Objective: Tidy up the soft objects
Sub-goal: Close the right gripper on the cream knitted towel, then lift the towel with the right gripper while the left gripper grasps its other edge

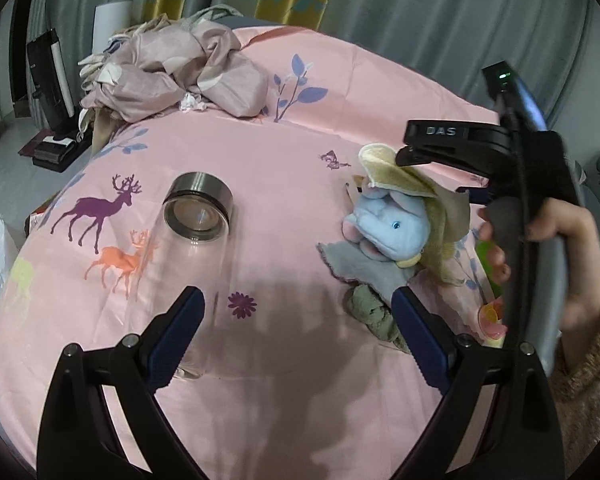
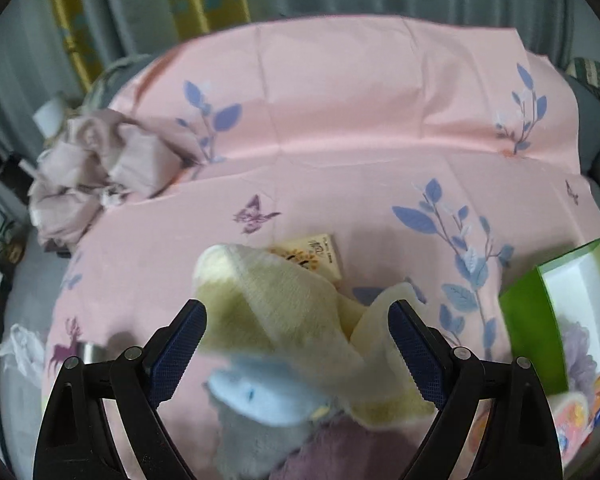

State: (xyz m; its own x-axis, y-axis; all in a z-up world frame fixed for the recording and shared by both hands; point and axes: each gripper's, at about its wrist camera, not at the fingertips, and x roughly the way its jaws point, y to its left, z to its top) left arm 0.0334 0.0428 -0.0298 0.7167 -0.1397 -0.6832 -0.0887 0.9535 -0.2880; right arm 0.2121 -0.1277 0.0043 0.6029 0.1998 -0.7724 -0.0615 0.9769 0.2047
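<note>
Above the plush pile (image 1: 388, 228), right hand-held gripper (image 2: 298, 340) hovers spread.

Soft indoor light, blurred right view

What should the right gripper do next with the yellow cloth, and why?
Probably close on the yellow cloth. The right gripper is open with the cloth draped between its fingers, above the blue plush and the pile. Once it is gripped, the open green box to the right looks like a likely place for it.
</note>
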